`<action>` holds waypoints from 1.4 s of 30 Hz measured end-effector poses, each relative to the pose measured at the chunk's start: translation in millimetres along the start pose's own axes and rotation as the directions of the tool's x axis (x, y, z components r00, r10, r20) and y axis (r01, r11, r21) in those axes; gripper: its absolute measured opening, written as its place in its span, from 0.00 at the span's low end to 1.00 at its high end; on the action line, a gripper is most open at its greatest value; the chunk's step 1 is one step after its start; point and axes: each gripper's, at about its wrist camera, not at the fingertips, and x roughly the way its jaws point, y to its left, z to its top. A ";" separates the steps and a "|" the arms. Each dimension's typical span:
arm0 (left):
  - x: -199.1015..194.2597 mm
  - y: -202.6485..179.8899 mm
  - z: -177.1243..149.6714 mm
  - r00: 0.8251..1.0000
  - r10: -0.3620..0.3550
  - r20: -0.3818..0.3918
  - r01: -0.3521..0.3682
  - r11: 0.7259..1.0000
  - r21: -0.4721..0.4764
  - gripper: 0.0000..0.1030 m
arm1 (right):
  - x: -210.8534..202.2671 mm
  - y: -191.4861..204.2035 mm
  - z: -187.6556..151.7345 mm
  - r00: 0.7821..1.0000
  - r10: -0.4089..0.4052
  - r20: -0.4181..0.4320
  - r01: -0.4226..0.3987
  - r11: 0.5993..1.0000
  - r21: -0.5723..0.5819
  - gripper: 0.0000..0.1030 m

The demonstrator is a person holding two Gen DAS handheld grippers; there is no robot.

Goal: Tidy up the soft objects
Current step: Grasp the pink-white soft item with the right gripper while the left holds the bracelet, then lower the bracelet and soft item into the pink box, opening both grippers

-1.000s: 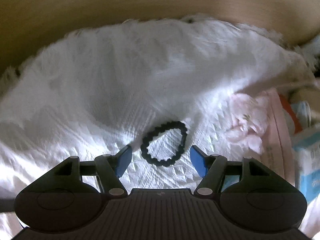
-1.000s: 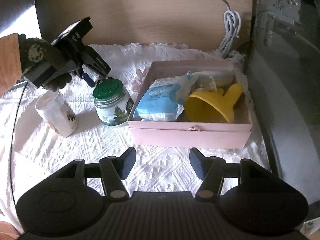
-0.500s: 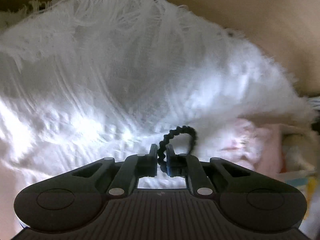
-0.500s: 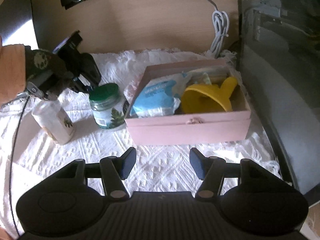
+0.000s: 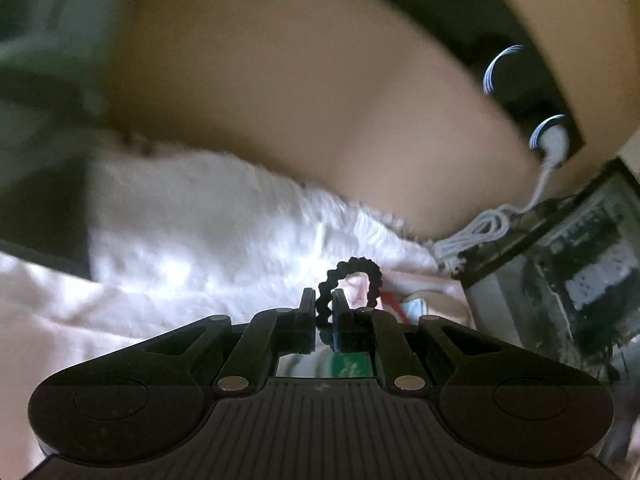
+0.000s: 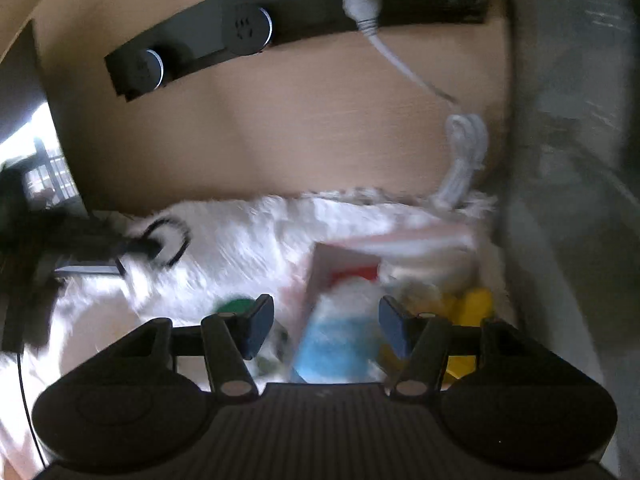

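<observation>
A black coiled hair tie (image 5: 352, 280) sticks up from between the tips of my left gripper (image 5: 323, 300), which is shut on it and lifted off the white lace cloth (image 5: 208, 232). In the right wrist view the same hair tie (image 6: 168, 240) hangs in the air at the left from the left gripper (image 6: 132, 246). My right gripper (image 6: 326, 324) is open with nothing between its fingers and hovers over the pink box (image 6: 420, 236). A blue and white soft pack (image 6: 340, 340) and a yellow funnel (image 6: 472, 312) lie in that box. Both views are blurred.
A green-lidded jar (image 6: 236, 306) stands on the cloth left of the box. A wooden back panel (image 6: 280, 132) carries a black socket strip (image 6: 248, 32) with a white plug and a coiled cable (image 6: 464, 148). A grey cabinet side (image 6: 568, 160) closes off the right.
My left gripper closed on the hair tie, lifted it off the cloth and swung towards the pink box. My right gripper rose and tilted up, so the box now sits low in its view.
</observation>
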 end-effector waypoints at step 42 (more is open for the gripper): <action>-124.1 80.8 -27.8 0.938 0.020 0.346 -0.007 0.999 -0.037 0.10 | 20.9 212.5 109.6 0.988 -0.118 -0.098 0.070 0.915 -0.396 0.04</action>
